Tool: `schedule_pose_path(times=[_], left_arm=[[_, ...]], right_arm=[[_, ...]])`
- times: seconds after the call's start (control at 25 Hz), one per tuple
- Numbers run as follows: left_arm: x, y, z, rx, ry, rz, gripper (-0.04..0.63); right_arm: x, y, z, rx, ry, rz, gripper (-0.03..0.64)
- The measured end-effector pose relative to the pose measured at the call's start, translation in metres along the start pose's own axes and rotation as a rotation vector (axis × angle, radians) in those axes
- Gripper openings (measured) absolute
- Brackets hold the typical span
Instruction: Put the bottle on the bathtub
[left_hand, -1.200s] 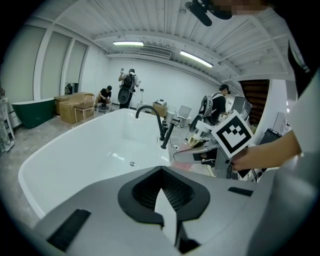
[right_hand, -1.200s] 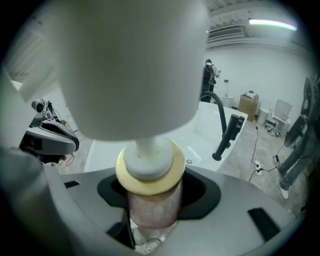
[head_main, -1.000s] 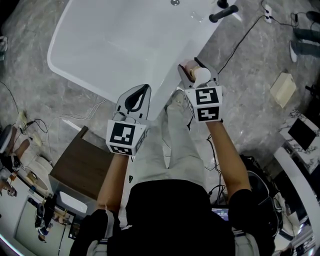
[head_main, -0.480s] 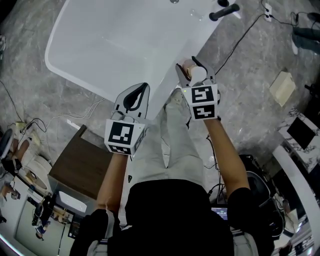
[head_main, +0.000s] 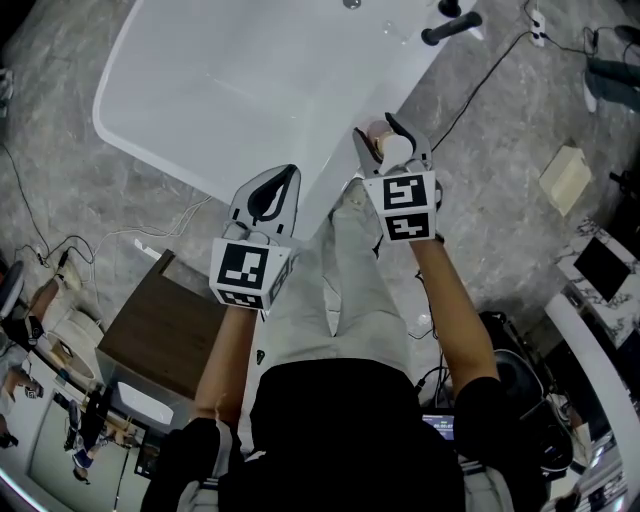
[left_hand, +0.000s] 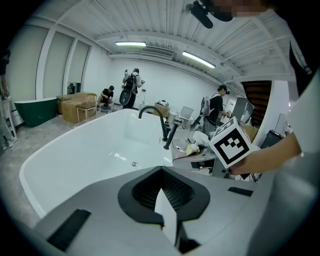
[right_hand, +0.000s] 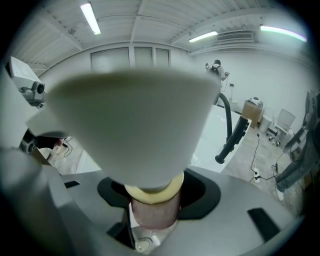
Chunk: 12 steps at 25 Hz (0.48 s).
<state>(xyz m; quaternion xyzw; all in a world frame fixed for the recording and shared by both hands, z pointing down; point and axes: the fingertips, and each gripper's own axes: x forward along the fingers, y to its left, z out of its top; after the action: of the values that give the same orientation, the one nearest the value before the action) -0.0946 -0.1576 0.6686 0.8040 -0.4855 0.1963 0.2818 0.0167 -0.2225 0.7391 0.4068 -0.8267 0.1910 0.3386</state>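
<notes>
Clamping bottle beside bathtub: right hand-held gripper

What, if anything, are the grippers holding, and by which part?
The right gripper holds the bottle by its pinkish section beneath the yellow ring; the left gripper holds nothing.

White plastic bottle with cream collar and pink end: clamped in the right gripper, tilted, at the white bathtub rim's outer edge.
</notes>
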Motion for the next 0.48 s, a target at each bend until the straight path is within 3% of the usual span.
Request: schedule_pose_path(times=[0.48], left_arm=[[-0.0085,-0.0045,-0.0014,0.003,-0.005,-0.004,0.012]], right_arm=[[-0.0019,-0.0003,-0.0062,0.04,0.026,-0.001,0.232]])
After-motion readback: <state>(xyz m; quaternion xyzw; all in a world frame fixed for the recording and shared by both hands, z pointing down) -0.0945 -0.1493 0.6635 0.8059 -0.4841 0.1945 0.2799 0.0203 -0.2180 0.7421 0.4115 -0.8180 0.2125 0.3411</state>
